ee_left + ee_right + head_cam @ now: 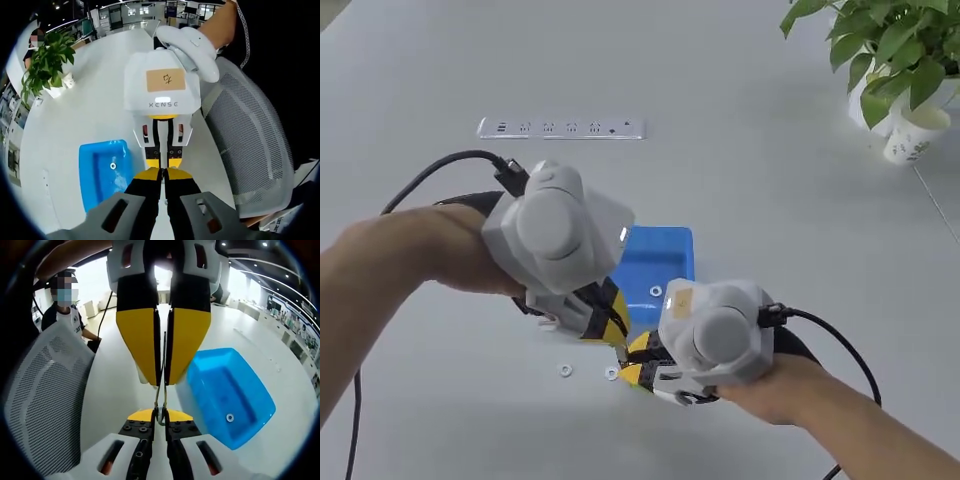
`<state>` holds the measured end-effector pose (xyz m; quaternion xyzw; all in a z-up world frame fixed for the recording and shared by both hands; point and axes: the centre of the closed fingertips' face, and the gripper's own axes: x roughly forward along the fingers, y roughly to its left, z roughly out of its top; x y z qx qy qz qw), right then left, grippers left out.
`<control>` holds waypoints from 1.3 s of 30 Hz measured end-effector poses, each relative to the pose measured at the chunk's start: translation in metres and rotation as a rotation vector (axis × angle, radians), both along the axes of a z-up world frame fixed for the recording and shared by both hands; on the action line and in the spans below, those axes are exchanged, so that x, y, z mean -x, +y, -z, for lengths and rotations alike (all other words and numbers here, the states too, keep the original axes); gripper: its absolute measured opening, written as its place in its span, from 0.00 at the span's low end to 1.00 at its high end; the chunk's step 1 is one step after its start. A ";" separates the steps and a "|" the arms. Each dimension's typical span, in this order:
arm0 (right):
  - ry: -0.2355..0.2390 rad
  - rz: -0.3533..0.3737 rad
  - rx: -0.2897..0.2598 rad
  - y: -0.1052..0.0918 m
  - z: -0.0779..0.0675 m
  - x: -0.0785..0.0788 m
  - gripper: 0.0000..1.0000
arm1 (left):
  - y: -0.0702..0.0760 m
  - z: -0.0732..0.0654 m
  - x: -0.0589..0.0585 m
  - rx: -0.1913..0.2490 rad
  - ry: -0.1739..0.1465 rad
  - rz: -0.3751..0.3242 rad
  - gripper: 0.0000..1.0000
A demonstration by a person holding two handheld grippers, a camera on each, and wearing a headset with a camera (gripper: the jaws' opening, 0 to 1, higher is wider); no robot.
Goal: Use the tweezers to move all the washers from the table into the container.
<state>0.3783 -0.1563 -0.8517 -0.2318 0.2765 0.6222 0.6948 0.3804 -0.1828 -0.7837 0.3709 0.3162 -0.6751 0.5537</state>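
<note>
Left gripper (605, 318) and right gripper (638, 362) are held tip to tip, both closed on the tweezers (161, 385), so no passage is left between them. The near edge of the container (665, 242) is blocked by both, while its far and right sides are left open. Two washers (565, 370) are reachable over bare table (770, 170) from the left. Power strip (560, 128) and plant pot (910, 135) are set well apart.

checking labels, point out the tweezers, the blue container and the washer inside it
tweezers (160, 395), right gripper view, thin metal strip at mid length
blue container (665, 248), head view, bare floor near the far wall
washer (655, 291), head view, on its ring
</note>
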 end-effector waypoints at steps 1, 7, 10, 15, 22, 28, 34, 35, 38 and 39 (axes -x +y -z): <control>-0.002 0.000 -0.001 0.000 -0.001 0.000 0.09 | 0.000 -0.001 0.000 0.000 0.000 0.000 0.06; -0.008 -0.005 -0.002 0.001 -0.008 -0.002 0.09 | 0.001 -0.009 -0.001 0.000 -0.005 -0.002 0.06; -0.013 -0.006 -0.003 0.001 -0.012 -0.004 0.09 | 0.001 -0.012 -0.002 -0.002 -0.010 0.002 0.06; -0.021 -0.011 -0.001 0.000 -0.018 -0.005 0.09 | 0.001 -0.018 -0.004 -0.003 -0.014 0.005 0.06; -0.024 -0.016 -0.004 0.000 -0.027 -0.009 0.09 | 0.001 -0.028 -0.007 -0.001 -0.019 0.004 0.06; -0.031 -0.017 -0.009 0.001 -0.033 -0.012 0.09 | 0.001 -0.034 -0.010 -0.019 -0.024 0.016 0.06; -0.043 -0.016 -0.010 -0.001 -0.039 -0.018 0.09 | 0.000 -0.041 -0.014 -0.020 -0.034 0.022 0.06; -0.046 -0.017 -0.010 -0.001 -0.041 -0.019 0.09 | 0.000 -0.042 -0.015 -0.020 -0.035 0.023 0.06; -0.052 -0.015 -0.012 -0.001 -0.043 -0.023 0.09 | -0.001 -0.044 -0.019 -0.021 -0.041 0.025 0.06; -0.054 -0.015 -0.013 -0.001 -0.044 -0.024 0.09 | -0.001 -0.045 -0.020 -0.021 -0.043 0.025 0.06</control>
